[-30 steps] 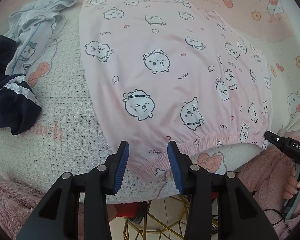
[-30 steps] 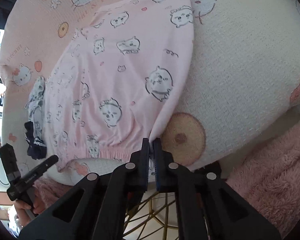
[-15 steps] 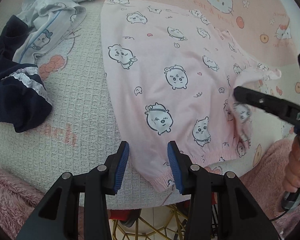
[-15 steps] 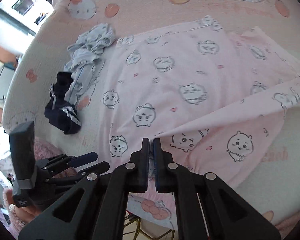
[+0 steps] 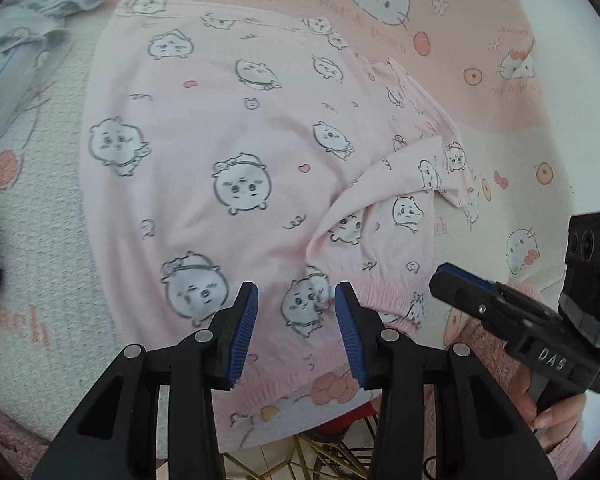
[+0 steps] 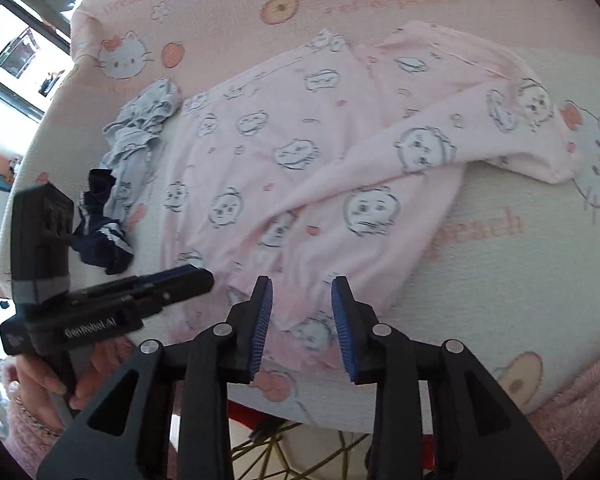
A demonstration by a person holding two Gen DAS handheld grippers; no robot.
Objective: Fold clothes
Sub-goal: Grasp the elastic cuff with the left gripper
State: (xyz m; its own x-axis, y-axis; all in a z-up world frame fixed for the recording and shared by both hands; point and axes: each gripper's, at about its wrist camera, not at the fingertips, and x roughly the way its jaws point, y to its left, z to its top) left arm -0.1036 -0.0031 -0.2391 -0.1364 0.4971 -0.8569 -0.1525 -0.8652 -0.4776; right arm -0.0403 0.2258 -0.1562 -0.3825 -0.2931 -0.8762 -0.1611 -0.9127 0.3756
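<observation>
Hidden: pink pyjama garment (image 5: pixel 236 152) blurred near its elastic hem, right side folded over | Surface: cat-print bedspread (image 6: pixel 500 280) | Jaws: left gripper (image 5: pixel 296 312), right gripper (image 6: pixel 302 308) both apart, empty

Bed w/ waffle-knit cover (image 5: pixel 52 264), cream in the near part, pink at top of frame, printed w/ cartoon cats, donuts & pink lettering. Pink pajama pants (image 5: pixel 228 152) w/ cartoon animal print lie spread flat across centre, elastic waistband at bottom of frame near the cover's edge, right-side leg flopped over onto the rest in a loose fold. Upper left: crumpled light-blue garment (image 6: pixel 140 136), touching a bunched navy garment (image 6: pixel 100 220) w/ white stripes; both just beside the pants.
</observation>
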